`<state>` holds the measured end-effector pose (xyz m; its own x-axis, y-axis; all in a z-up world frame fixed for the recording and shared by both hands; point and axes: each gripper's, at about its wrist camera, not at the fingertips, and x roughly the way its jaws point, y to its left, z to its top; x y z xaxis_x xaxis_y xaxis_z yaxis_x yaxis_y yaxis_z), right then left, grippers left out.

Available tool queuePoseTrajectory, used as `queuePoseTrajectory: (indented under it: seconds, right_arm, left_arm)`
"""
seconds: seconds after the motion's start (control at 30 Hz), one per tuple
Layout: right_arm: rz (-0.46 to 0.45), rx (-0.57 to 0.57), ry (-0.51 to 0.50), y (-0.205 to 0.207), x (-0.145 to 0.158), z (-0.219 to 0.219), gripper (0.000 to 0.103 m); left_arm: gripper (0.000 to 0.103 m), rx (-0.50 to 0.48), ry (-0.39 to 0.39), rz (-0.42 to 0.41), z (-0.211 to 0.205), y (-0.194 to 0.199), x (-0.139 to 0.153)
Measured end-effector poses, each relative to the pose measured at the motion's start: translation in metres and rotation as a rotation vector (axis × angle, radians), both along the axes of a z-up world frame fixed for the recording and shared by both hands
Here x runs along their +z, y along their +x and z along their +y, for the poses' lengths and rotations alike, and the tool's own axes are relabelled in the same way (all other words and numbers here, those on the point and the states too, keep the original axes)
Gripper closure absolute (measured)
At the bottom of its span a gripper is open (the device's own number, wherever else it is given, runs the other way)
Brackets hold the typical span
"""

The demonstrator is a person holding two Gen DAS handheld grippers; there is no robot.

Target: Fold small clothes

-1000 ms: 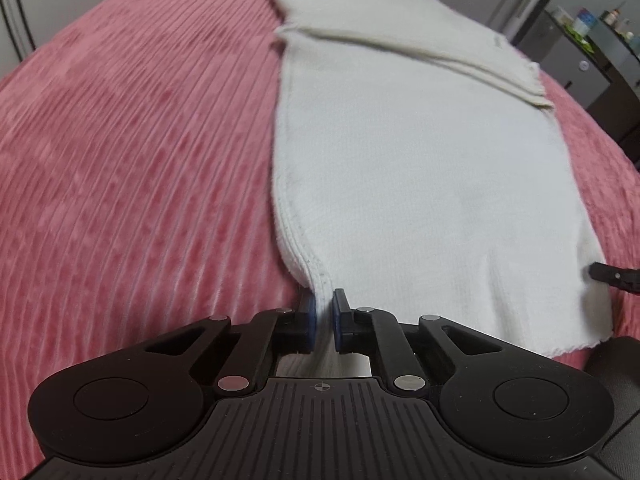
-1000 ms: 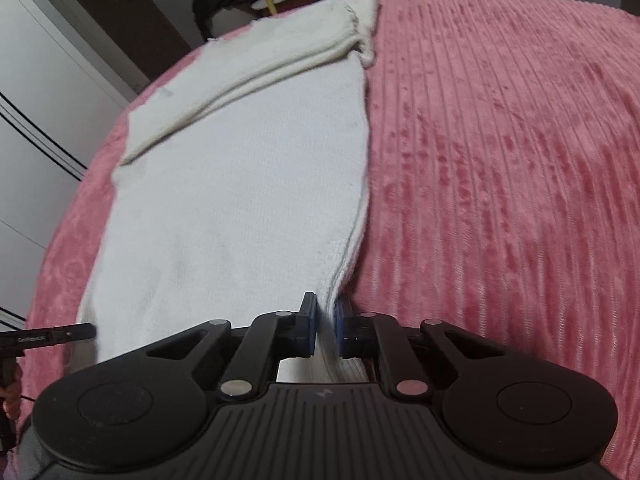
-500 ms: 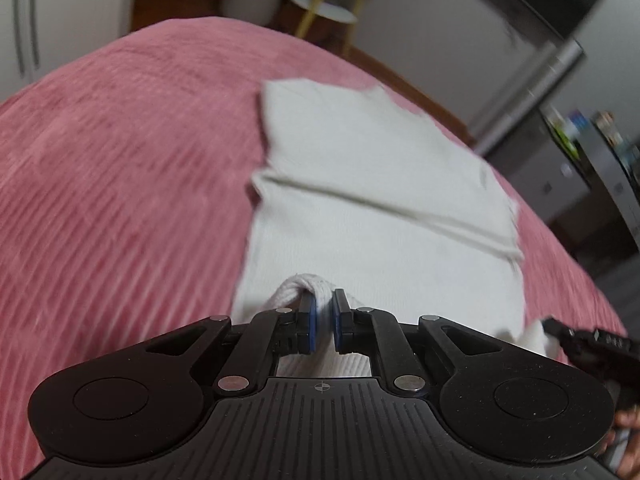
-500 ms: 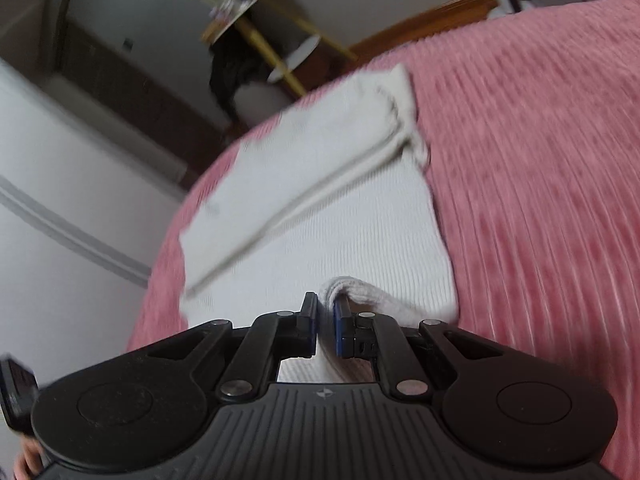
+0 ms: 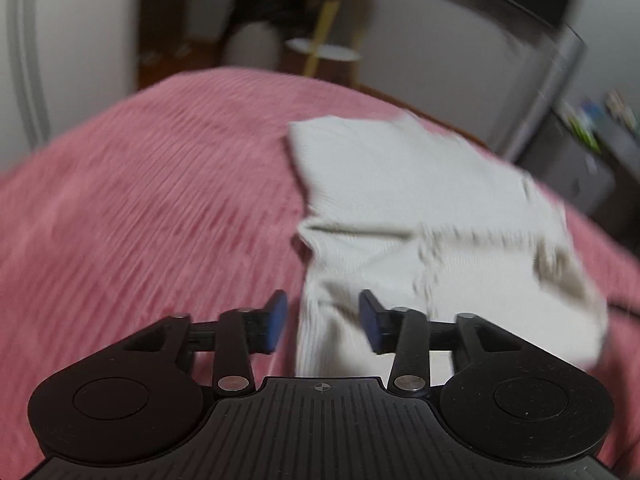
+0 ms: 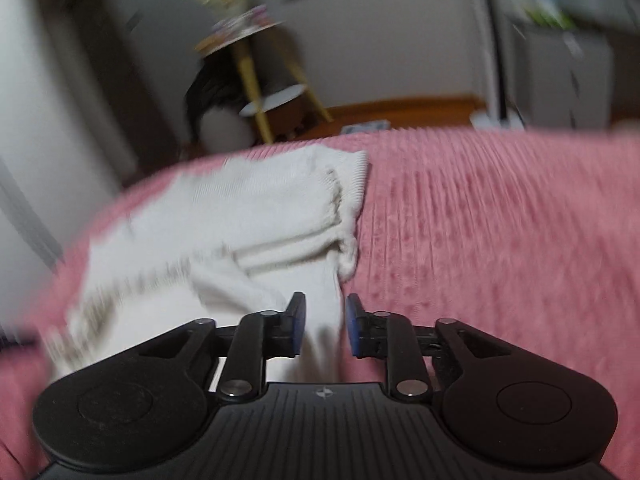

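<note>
Since a second ago the near hem of the white knit garment (image 5: 420,216) has been carried up and over toward its far end, so the piece is now lying doubled on the pink bed cover (image 5: 140,208), much shorter than the long flat panel it was then. Both of my tongs have just been opening: the left tongs (image 5: 322,322) are standing spread with the folded edge lying between the blue pads, not pressed by them, and the right tongs (image 6: 323,326) are parted less widely, with cloth likewise between them but loose.

I am judging the garment to be light and very limp. It is sagging and bunching wherever it is let go, and the blur is hiding how neat the new layer is. The knit is looking soft, slightly ribbed and grippy rather than slick, so it should be staying put on the corded, plush cover. Its edges are thicker: a rolled seam along the side and a gathered cuff or hem (image 6: 344,184) at the far corner. For the next fold I would be taking hold at those firm corner edges, one with each set of tongs, pinching through both layers.

Beyond the bed, a yellow-legged stool (image 6: 276,92) is standing on a wooden floor.
</note>
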<state>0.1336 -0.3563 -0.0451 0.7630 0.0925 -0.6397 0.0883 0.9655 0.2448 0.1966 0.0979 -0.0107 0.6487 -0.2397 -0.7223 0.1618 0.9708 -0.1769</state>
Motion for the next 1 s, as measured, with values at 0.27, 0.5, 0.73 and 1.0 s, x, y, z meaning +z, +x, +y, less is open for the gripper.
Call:
queuePoseTrajectory:
  seconds: [0.27, 0.5, 0.73, 1.0]
  right_arm:
    - [-0.036, 0.234, -0.262, 0.012, -0.007, 0.053, 0.05]
    - [-0.04, 0.321, -0.385, 0.037, -0.018, 0.077, 0.059]
    - [-0.052, 0.336, -0.357, 0.048, -0.019, 0.076, 0.092]
    - [-0.178, 0.201, -0.276, 0.047, 0.011, 0.049, 0.093]
  left_arm:
    - [0.022, -0.227, 0.163, -0.072, -0.03, -0.01, -0.014]
    - [0.035, -0.295, 0.308, -0.106, -0.049, 0.018, -0.03]
    - [0.087, -0.352, 0.308, -0.148, -0.058, 0.027, -0.03]
    - [0.092, -0.161, 0.078, -0.325, -0.035, 0.034, 0.026]
